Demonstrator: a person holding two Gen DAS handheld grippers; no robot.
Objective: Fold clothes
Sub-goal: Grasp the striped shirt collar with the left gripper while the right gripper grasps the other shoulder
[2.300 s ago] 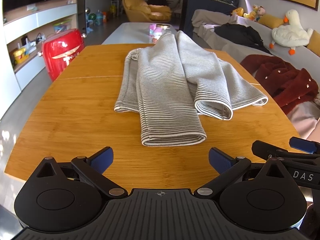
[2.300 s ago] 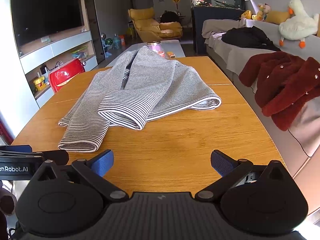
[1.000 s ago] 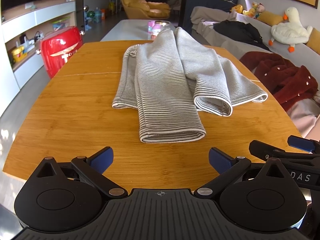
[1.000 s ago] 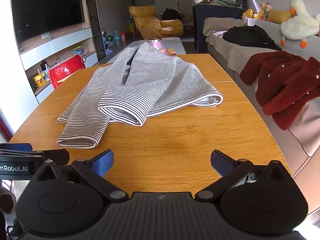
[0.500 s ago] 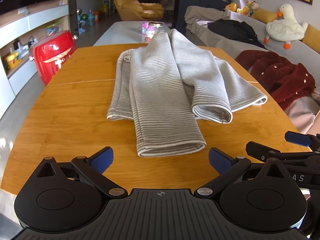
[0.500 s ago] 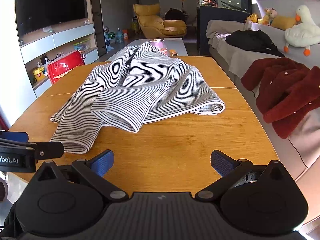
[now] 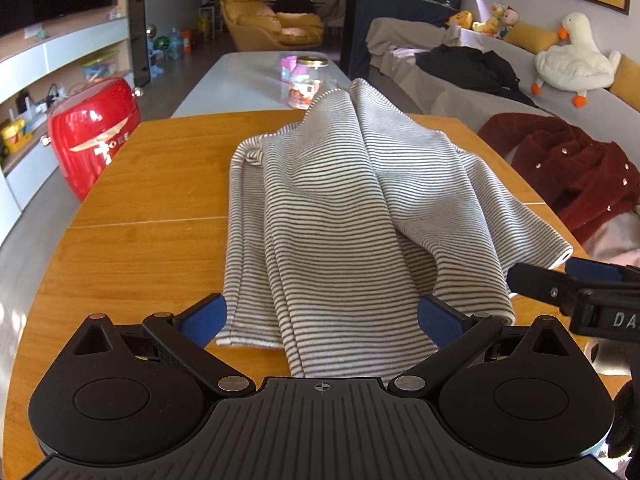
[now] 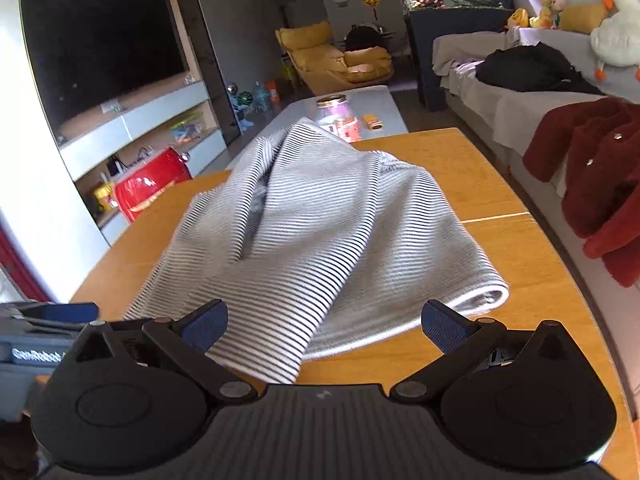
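A grey-and-white striped garment (image 7: 344,216) lies partly folded lengthwise on the wooden table (image 7: 152,216), its near hem at the front edge. My left gripper (image 7: 322,316) is open, its jaws wide on either side of the garment's near left end. My right gripper (image 8: 324,322) is open too, over the near right fold of the same garment (image 8: 320,232). Neither gripper holds cloth. The right gripper's fingers (image 7: 560,280) show at the right of the left wrist view.
A red toaster-like appliance (image 7: 92,136) stands left of the table. A red fuzzy coat (image 7: 572,172) lies on the sofa to the right, with a black garment (image 7: 468,66) and a plush goose (image 7: 572,68) behind. A jar (image 7: 306,80) stands on the grey table beyond.
Both grippers have moved forward over the table, from short of the front edge to right over the garment's near end. Both stay open.
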